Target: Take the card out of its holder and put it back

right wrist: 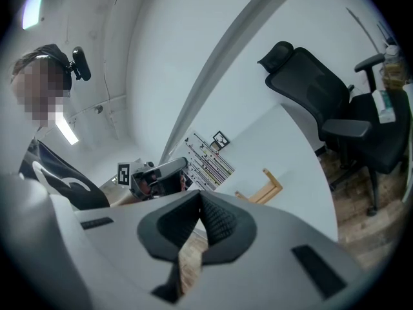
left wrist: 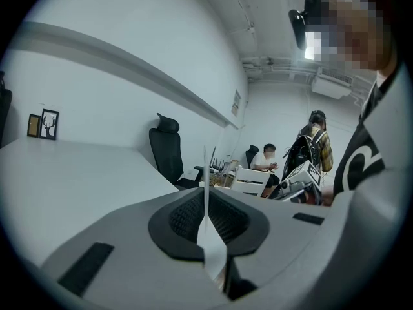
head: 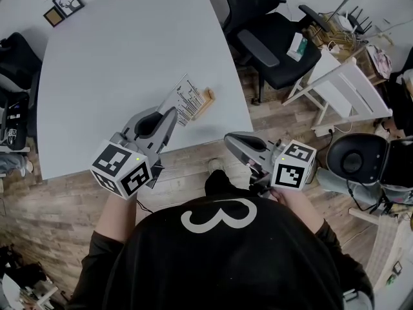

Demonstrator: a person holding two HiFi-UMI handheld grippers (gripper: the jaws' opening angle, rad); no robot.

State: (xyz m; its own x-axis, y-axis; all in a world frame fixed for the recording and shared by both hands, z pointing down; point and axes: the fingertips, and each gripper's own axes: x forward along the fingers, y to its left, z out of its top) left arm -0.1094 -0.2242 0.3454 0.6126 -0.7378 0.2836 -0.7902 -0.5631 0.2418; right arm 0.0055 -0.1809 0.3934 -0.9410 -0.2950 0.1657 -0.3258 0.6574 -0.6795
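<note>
A white card (head: 184, 100) printed with lines is pinched by its near edge in my left gripper (head: 171, 116), which is shut on it above the table's front edge. In the left gripper view the card (left wrist: 210, 250) shows edge-on between the pads. The small wooden holder (head: 206, 103) lies on the white table (head: 129, 57) just right of the card, with no card in it. My right gripper (head: 231, 140) hangs past the table's edge over the wooden floor, jaws shut with nothing between them. The right gripper view shows the card (right wrist: 210, 155), the holder (right wrist: 261, 190) and the left gripper (right wrist: 158, 176).
Two small picture frames (head: 68, 2) stand at the table's far left corner. A black office chair (head: 271, 44) and a white chair (head: 342, 89) stand right of the table. Seated and standing people (left wrist: 268, 157) are across the room.
</note>
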